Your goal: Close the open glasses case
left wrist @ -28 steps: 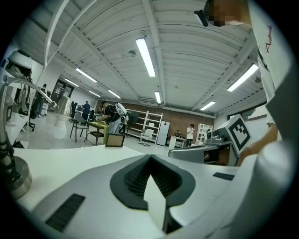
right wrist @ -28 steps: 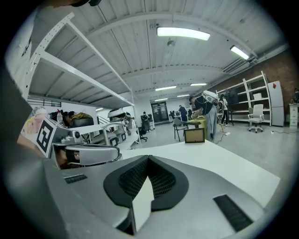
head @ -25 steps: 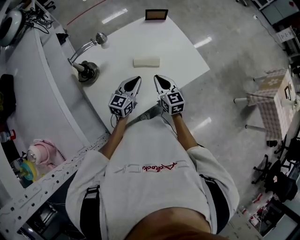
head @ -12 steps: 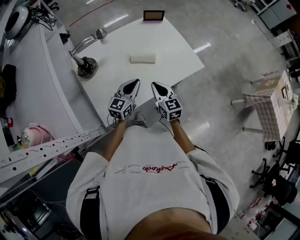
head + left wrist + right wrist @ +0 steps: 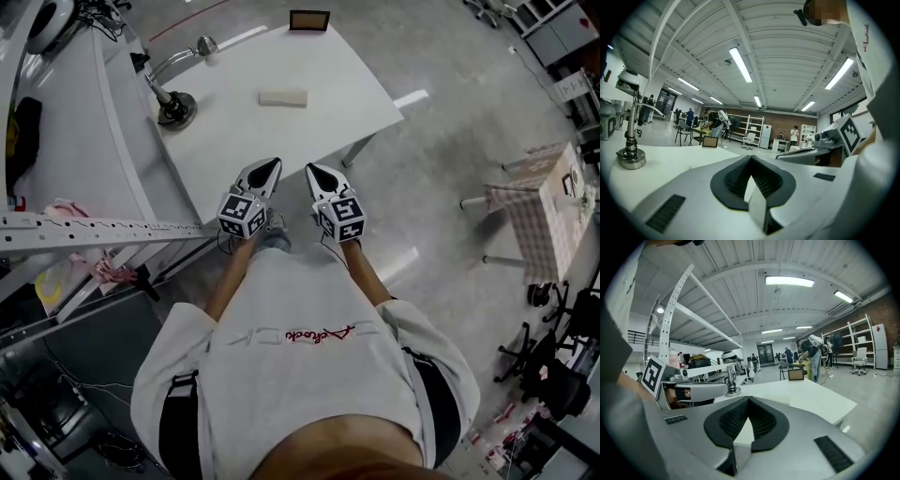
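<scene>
Now left hand-held gripper (image 5: 266,170) and right hand-held gripper (image 5: 320,175) are hovering beside the surface (image 5: 323,70) edge, jaws pressed together, empty, case (image 5: 283,97) lying mid-surface.

A large lab or workshop hall: polished grey concrete floor (image 5: 450,141) across the head view's right, a perforated silver metal rail (image 5: 94,230) at its left, long ceiling strip lights (image 5: 740,63) top centre, and open white metal shelving (image 5: 752,129) against a brown brick wall (image 5: 787,124) mid-frame in the left gripper view.
</scene>
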`<state>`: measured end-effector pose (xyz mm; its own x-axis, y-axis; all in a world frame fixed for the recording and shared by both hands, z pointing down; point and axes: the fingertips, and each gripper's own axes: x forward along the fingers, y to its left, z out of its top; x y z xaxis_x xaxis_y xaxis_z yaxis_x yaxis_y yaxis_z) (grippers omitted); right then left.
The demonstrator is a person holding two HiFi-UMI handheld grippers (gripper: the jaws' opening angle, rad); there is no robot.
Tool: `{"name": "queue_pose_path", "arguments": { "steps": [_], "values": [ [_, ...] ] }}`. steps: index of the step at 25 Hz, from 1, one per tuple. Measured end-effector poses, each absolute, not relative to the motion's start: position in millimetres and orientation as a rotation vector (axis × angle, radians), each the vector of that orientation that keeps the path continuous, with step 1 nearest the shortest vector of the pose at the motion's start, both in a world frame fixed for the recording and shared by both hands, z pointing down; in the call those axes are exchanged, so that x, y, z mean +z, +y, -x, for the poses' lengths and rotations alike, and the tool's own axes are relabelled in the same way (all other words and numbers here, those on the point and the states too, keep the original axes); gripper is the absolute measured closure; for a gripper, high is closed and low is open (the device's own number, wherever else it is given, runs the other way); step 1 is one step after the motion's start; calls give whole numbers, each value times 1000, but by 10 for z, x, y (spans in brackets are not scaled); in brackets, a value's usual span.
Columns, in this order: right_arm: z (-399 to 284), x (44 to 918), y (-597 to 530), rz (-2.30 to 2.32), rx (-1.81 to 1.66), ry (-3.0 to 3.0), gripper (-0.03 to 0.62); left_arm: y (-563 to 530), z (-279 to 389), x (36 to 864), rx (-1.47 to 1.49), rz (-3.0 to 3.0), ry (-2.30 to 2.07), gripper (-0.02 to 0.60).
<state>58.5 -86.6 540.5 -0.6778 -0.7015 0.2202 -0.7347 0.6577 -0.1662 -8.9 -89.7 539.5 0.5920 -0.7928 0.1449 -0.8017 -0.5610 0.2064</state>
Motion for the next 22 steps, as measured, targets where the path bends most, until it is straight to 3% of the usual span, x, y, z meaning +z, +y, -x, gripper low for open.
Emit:
{"name": "queue_pose_path", "arguments": {
  "steps": [22],
  "values": [
    [-785, 5453, 185, -1228, 309, -2746, 577, 195, -47, 5358, 31, -2595, -1365, 555]
  ]
}}
